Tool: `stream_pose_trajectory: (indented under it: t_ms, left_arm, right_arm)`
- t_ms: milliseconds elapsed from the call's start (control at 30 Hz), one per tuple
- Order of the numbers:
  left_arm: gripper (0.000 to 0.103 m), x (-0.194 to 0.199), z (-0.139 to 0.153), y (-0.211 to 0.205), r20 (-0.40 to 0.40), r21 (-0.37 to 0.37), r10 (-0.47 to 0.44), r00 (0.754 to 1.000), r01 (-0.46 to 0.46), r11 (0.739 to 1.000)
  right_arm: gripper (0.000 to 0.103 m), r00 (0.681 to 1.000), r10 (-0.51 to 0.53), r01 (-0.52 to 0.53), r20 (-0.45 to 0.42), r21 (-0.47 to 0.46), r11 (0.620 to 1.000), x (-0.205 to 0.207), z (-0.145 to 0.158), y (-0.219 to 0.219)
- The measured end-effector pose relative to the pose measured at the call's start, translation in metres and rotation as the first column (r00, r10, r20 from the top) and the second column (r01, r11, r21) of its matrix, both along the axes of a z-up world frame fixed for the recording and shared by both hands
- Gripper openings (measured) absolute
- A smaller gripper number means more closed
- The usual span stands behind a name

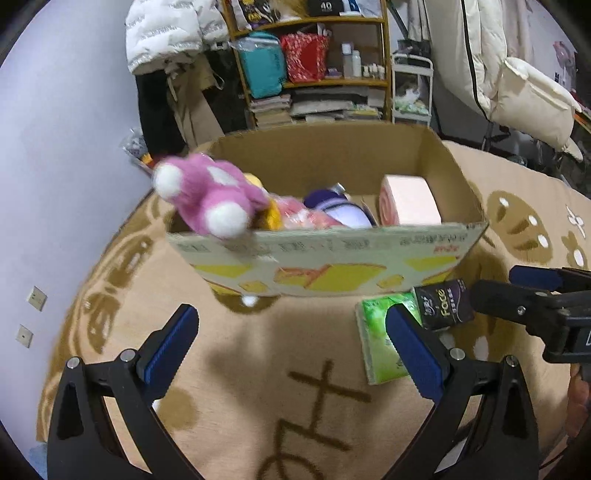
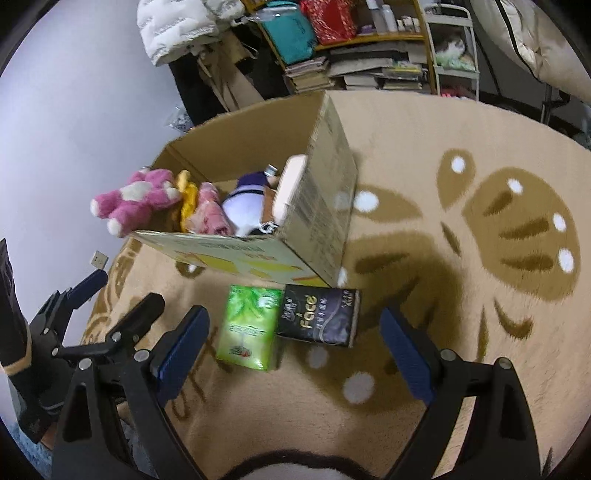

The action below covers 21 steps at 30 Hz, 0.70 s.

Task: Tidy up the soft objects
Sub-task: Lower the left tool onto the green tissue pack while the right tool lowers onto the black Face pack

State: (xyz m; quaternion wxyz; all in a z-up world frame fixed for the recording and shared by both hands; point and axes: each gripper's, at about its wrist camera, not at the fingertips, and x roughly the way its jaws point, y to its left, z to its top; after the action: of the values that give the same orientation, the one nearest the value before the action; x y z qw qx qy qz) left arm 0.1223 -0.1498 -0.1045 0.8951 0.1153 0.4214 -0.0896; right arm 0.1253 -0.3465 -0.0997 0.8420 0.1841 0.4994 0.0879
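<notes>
A pink plush bear [image 1: 207, 192] [image 2: 135, 201] hangs over the left front corner of an open cardboard box [image 1: 332, 254] [image 2: 317, 218]. Inside lie a yellow toy [image 2: 186, 197], a pink plush [image 2: 210, 216], a purple-and-white plush [image 1: 343, 210] [image 2: 247, 206] and a pink roll cushion [image 1: 408, 201]. A green tissue pack [image 1: 380, 347] [image 2: 249, 326] and a black "Face" tissue pack [image 1: 443, 304] [image 2: 319, 314] lie on the rug before the box. My left gripper [image 1: 291, 349] [image 2: 110, 291] is open and empty. My right gripper [image 2: 295, 354] [image 1: 491, 282] is open above the two packs.
A beige rug [image 2: 443, 258] with brown patterns covers the floor. A bookshelf [image 1: 310, 62] with bags and stacked books stands behind the box. White jackets [image 1: 166, 33] hang at left, a white cushion chair [image 1: 532, 99] at right. A wall [image 1: 55, 147] is at left.
</notes>
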Motion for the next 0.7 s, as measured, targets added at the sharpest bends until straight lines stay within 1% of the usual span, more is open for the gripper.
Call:
stream_pose_trajectory:
  t_ms: [200,267,333,433,500,600,700]
  left_arm:
    - [0.101,0.003,-0.019,-0.015,-0.032,0.012,-0.018,0.999,0.018,1.0]
    - [0.101,0.004,-0.024,-0.018,-0.048,0.011,-0.021,0.999,0.021,1.0]
    - [0.101,0.005,-0.029,-0.019,-0.061,0.012,-0.022,0.998,0.023,1.0]
    - [0.101,0.006,-0.035,-0.021,-0.076,0.02,-0.029,0.997,0.03,0.999]
    - [0.101,0.007,-0.041,-0.021,-0.096,0.011,-0.036,0.995,0.037,0.999]
    - [0.101,0.008,-0.05,-0.022,-0.142,-0.029,-0.038,0.989,0.034,0.999]
    - [0.101,0.007,-0.057,-0.027,-0.162,-0.028,-0.052,0.985,0.048,0.998]
  right_arm:
    - [0.098,0.999,-0.011,0.012,-0.035,0.027,1.0,0.009,-0.018,-0.008]
    - [0.096,0.999,-0.003,0.006,-0.05,0.044,0.999,0.015,-0.025,-0.01]
    - [0.092,0.997,0.007,-0.002,-0.075,0.057,0.998,0.02,-0.033,-0.011]
    - [0.092,0.994,0.013,-0.003,-0.113,0.083,0.997,0.026,-0.047,-0.011]
    - [0.092,0.992,0.017,-0.006,-0.127,0.09,0.996,0.029,-0.053,-0.011]
    - [0.092,0.989,0.025,-0.011,-0.143,0.1,0.995,0.032,-0.059,-0.011]
    - [0.091,0.99,0.025,-0.012,-0.138,0.095,0.995,0.033,-0.06,-0.01]
